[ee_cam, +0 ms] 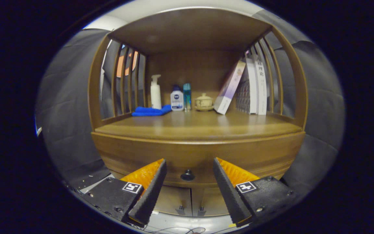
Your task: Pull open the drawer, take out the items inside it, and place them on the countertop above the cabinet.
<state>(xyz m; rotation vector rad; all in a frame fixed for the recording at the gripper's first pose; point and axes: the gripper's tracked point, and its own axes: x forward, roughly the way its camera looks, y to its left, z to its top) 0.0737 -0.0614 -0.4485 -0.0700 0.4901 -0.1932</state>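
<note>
Drawer (200, 162) closed, knob (187, 175) ahead of the empty, wide-apart gripper (189, 161); bottle (177, 101) label unreadable.

i see a wooden cabinet (196, 152) with an open shelf bay under a wooden top board (190, 29). vertical wooden slats (127, 81) close both sides of the bay; a solid wooden panel (193, 70) closes the rear. dark cloth booth wall (67, 97) surrounds the cabinet on both sides. a pale floor strip (187, 224) lies beneath the lower doors (174, 201). lighting is dim and warm.
</note>
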